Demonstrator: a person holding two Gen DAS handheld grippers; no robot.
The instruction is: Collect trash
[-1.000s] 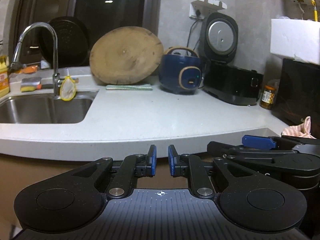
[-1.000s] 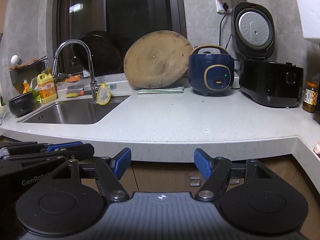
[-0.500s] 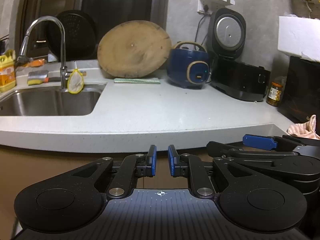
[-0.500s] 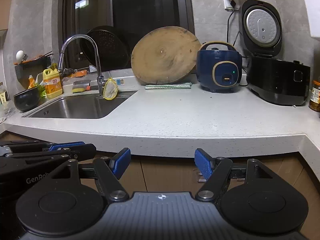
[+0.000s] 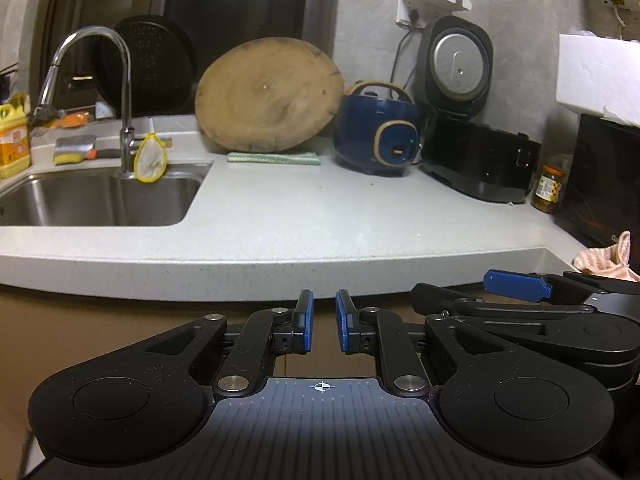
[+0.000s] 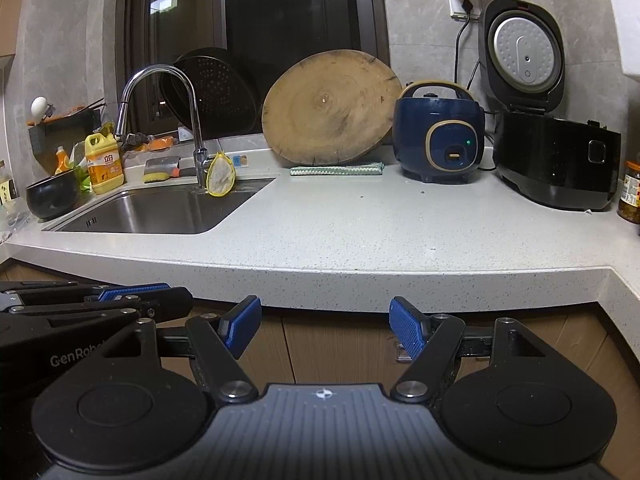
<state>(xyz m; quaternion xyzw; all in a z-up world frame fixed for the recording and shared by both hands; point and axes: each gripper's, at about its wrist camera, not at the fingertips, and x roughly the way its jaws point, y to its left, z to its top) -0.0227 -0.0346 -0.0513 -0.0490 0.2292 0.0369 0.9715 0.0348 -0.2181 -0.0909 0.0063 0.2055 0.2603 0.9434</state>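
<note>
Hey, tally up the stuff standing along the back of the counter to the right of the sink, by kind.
Rice cookers: 2, blue rice cooker and black rice cooker
Round wooden board: 1
Folded cloth: 1
Jar: 1
Total: 5

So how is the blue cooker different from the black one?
The blue cooker is small and round with its lid shut; the black cooker is bigger and boxy with its lid standing open. The blue cooker shows a green light; the black cooker shows none. Both sit on the counter by the wall.

A dark window (image 6: pixel 288 40) sits above the speckled white counter (image 6: pixel 360 232), grey wall (image 6: pixel 424 20) beside it.
</note>
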